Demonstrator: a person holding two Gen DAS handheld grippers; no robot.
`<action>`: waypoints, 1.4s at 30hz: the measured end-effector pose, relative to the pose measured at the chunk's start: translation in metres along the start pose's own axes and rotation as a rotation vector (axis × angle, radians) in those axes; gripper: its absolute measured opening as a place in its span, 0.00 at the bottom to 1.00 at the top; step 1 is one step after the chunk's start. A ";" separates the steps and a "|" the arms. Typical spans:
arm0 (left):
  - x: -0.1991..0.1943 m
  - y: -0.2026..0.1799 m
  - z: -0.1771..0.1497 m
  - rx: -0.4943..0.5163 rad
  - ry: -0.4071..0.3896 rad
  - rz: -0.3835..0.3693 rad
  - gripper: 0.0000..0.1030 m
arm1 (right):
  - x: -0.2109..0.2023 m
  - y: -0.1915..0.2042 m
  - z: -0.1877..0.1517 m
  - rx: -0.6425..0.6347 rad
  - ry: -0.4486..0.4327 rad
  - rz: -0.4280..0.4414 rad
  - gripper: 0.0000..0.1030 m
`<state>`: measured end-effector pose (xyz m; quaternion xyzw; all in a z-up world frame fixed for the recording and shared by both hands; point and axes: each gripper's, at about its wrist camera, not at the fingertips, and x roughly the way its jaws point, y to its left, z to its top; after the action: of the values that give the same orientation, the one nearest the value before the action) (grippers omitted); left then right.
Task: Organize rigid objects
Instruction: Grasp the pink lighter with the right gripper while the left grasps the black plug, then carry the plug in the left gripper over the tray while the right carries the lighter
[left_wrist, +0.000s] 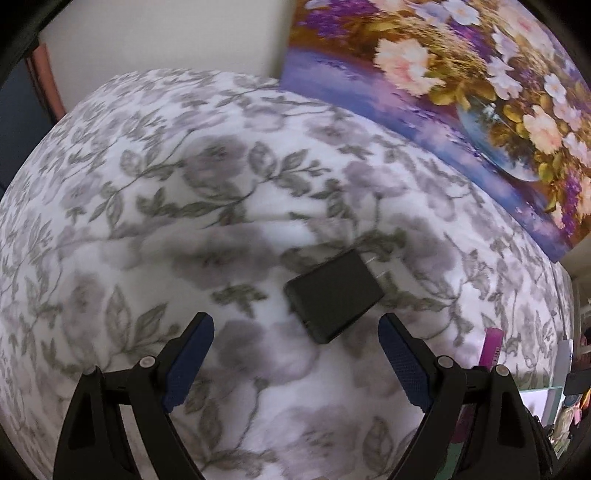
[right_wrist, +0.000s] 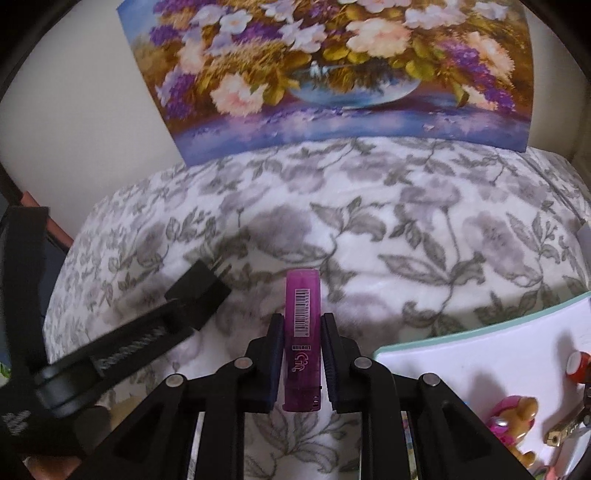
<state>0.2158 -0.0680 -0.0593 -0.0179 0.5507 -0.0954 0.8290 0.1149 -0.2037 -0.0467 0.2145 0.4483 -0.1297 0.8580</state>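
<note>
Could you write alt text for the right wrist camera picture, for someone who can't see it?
The right tongs are shut on a purple lighter with a barcode, held over a floral blanket. A black charger lies to the left by the left tongs, a white tray of small toys sits to the right, and a flower painting stands behind.

Home interior, likely bedroom or living room: soft grey floral-and-leaf print blanket (right_wrist: 369, 229) over padded surface; unframed flower-vase painting (right_wrist: 332, 74) leaning on plain pale wall (right_wrist: 85, 110); small toy figures (right_wrist: 513, 421) on white tray (right_wrist: 461, 369) at right edge
</note>
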 end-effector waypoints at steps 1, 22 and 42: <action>0.001 -0.002 0.001 0.004 -0.005 0.001 0.88 | -0.001 -0.002 0.001 0.007 -0.005 0.003 0.20; 0.014 -0.025 0.010 0.073 -0.062 0.029 0.63 | -0.004 -0.031 0.007 0.101 0.002 0.037 0.20; -0.111 -0.054 -0.034 0.024 -0.191 -0.017 0.63 | -0.098 -0.058 0.016 0.065 -0.089 0.037 0.20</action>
<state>0.1358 -0.0984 0.0352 -0.0216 0.4678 -0.1069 0.8771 0.0466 -0.2592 0.0278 0.2444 0.4013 -0.1376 0.8720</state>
